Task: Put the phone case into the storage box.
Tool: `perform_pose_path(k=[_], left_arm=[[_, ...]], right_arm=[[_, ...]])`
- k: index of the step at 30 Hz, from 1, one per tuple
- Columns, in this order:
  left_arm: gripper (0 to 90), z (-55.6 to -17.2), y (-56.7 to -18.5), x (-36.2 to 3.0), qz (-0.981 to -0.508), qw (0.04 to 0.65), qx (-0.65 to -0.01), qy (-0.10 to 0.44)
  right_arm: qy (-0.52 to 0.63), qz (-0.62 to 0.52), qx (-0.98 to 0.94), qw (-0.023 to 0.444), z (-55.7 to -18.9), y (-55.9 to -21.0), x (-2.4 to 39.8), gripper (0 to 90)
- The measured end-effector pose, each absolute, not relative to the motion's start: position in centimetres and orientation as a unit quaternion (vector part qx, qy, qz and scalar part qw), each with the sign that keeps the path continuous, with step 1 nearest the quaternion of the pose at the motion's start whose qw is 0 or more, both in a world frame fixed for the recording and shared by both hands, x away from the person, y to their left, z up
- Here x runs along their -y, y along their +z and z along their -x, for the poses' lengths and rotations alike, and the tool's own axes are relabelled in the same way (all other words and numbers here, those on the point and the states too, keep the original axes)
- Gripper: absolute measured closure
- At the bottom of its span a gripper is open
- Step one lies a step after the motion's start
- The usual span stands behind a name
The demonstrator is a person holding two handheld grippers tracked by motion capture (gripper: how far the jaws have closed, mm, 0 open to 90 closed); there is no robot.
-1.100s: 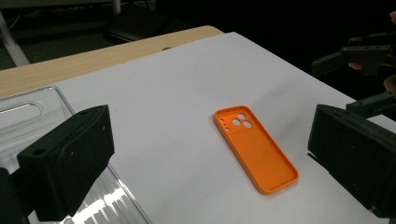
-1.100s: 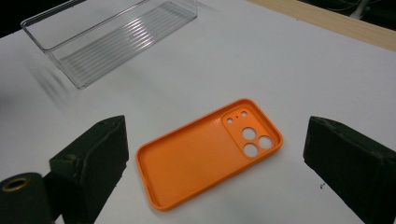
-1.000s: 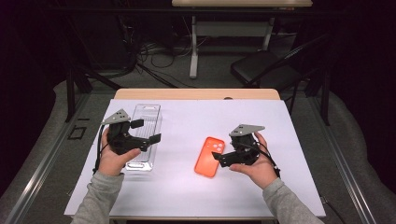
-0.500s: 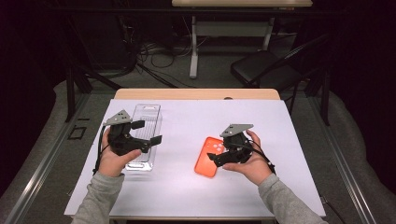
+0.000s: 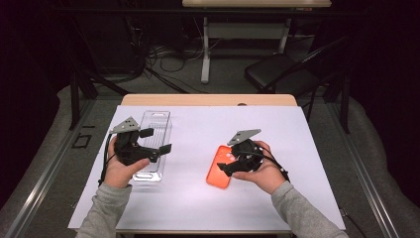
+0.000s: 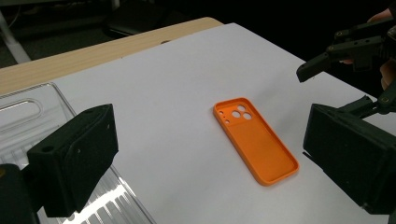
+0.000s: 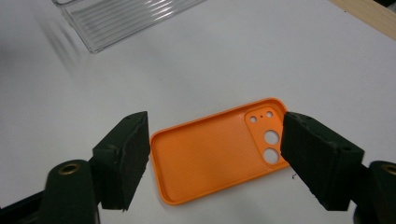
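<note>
**Closing in on the orange case**

Hovering near the table's left edge, the left gripper [image 5: 157, 140] holds its jaws wide apart with nothing between them, above a clear plastic tray [image 5: 154, 130]. Right of centre on the white surface [image 5: 198, 208], the orange phone case [image 7: 219, 151] lies flat, hollow side up. The right gripper [image 7: 215, 163] straddles it lengthwise, jaws just been closing, pads not yet pressing.

I find no readable text, label, brand, number or sign anywhere. The orange phone case [image 7: 219, 156] I work over is blank inside. The clear plastic tray [image 5: 154, 124] carries no print either.
</note>
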State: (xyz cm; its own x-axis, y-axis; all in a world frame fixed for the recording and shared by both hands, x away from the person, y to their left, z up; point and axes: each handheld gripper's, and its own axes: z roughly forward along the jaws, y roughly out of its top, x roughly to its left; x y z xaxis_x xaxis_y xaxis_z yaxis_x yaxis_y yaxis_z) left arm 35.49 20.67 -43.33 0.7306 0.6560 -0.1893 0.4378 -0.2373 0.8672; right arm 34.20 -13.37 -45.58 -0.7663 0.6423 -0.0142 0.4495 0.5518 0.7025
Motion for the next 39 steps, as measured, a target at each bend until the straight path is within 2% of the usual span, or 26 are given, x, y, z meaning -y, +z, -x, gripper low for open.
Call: perform_pose_path(k=[1,12,22,24,39], left_arm=[[3.6,-35.5,-43.3,-20.7,-0.780,0.507,-0.351,0.107],[5.6,-35.5,-43.5,-20.6,-0.783,0.503,-0.349,0.109],[6.8,-35.6,-43.6,-20.6,-0.785,0.500,-0.351,0.107],[7.2,-35.6,-43.6,-20.6,-0.785,0.499,-0.351,0.107],[8.5,-35.7,-43.8,-20.6,-0.786,0.497,-0.353,0.104]], right_arm=[[0.351,-0.312,-0.872,0.134,-34.3,-45.5,13.2,27.8],[0.312,-0.284,-0.897,0.134,-34.4,-46.2,12.0,33.1],[0.291,-0.283,-0.906,0.119,-34.8,-47.0,11.0,39.2],[0.289,-0.285,-0.907,0.111,-34.8,-47.1,10.9,42.6],[0.242,-0.268,-0.928,0.089,-34.8,-48.6,9.7,47.0]])
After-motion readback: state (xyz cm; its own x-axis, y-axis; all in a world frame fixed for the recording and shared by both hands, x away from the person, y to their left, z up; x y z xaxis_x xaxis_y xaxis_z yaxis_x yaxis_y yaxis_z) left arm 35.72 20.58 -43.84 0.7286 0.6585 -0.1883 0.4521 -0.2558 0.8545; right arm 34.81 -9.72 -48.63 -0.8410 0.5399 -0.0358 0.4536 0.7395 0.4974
